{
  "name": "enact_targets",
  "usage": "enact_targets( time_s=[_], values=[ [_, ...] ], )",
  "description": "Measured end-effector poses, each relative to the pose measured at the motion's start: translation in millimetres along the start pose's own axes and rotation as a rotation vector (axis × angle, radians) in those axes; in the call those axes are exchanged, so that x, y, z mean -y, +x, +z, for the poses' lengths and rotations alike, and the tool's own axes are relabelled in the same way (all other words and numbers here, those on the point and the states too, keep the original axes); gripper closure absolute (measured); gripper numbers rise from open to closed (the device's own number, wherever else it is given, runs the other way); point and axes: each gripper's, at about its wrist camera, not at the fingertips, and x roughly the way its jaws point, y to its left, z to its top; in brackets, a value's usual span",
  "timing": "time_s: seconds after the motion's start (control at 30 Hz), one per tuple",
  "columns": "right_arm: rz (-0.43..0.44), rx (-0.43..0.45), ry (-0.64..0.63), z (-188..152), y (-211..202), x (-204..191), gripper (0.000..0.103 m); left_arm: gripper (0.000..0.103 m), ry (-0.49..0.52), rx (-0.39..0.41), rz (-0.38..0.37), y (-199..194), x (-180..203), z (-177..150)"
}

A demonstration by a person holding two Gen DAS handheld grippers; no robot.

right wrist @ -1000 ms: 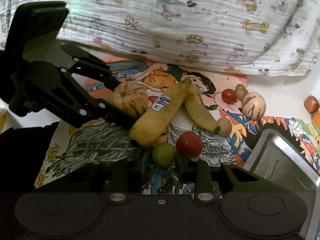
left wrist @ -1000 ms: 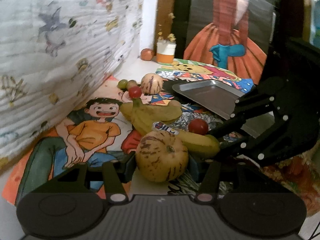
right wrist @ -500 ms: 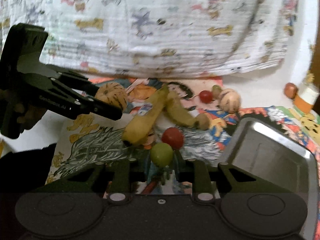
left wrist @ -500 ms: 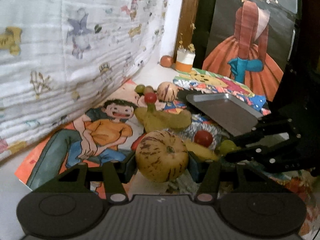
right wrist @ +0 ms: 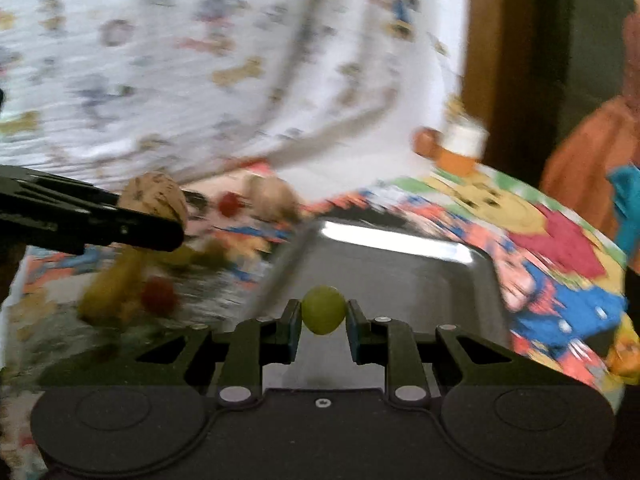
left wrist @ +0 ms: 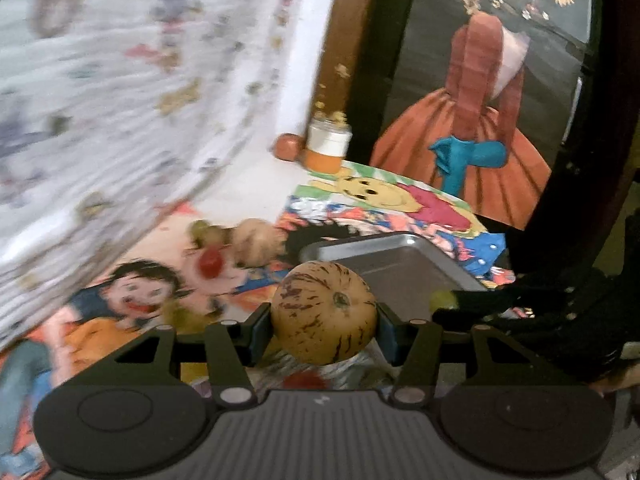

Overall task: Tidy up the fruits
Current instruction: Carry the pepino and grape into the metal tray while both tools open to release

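Metal tray (right wrist: pixel 400 264) ahead on cartoon-print cover (right wrist: pixel 560 248). Right claw (right wrist: pixel 323 322) clamped on green grape (right wrist: pixel 323 309), above tray's near edge. Left claw (left wrist: pixel 323 330) gripping streaked tan melon (left wrist: pixel 323 312), tray (left wrist: pixel 400 256) at 1 o'clock. Blurred loose fruit at 10 o'clock: red tomato (left wrist: pixel 210 266), second melon (left wrist: pixel 256 242), bananas (right wrist: pixel 116 284).

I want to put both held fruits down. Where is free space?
The metal tray looks bare inside, bordered by the colourful cloth. Left of it is crowded: bananas, red fruits.
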Motion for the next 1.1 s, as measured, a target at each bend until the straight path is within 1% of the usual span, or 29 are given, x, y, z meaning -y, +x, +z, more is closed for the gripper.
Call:
enact_targets(
  time_s=[0.1, 0.23, 0.43, 0.57, 0.73, 0.93, 0.97, 1.0, 1.03, 1.07, 1.1],
  values=[
    [-0.030, -0.009, 0.038, -7, 2, 17, 0.077, 0.045, 0.023, -0.035, -0.033, 25, 18, 5],
    [-0.046, -0.020, 0.069, -18, 2, 31, 0.077, 0.045, 0.035, -0.084, -0.077, 55, 32, 4],
    [-0.056, -0.031, 0.083, -24, 5, 37, 0.077, 0.045, 0.074, -0.140, -0.069, 87, 51, 1],
    [-0.055, -0.036, 0.091, -27, 6, 40, 0.077, 0.045, 0.101, -0.156, -0.063, 94, 60, -1],
    [-0.054, -0.034, 0.100, -28, 4, 41, 0.076, 0.045, 0.098, -0.170, -0.067, 99, 60, -1],
    [-0.063, -0.026, 0.118, -31, 0, 42, 0.071, 0.044, 0.097, -0.183, -0.066, 102, 62, -2],
    [-0.069, -0.024, 0.118, -32, -1, 42, 0.069, 0.041, 0.094, -0.178, -0.067, 102, 62, -1],
    [-0.077, -0.019, 0.118, -32, -4, 41, 0.068, 0.035, 0.092, -0.174, -0.068, 101, 62, -1],
    [-0.083, -0.013, 0.117, -32, -6, 41, 0.067, 0.033, 0.092, -0.164, -0.069, 99, 63, -1],
    [-0.088, -0.006, 0.118, -33, -9, 41, 0.065, 0.029, 0.092, -0.154, -0.065, 96, 63, -1],
    [-0.093, 0.001, 0.119, -33, -13, 40, 0.063, 0.028, 0.092, -0.143, -0.059, 94, 63, 0]
  ],
)
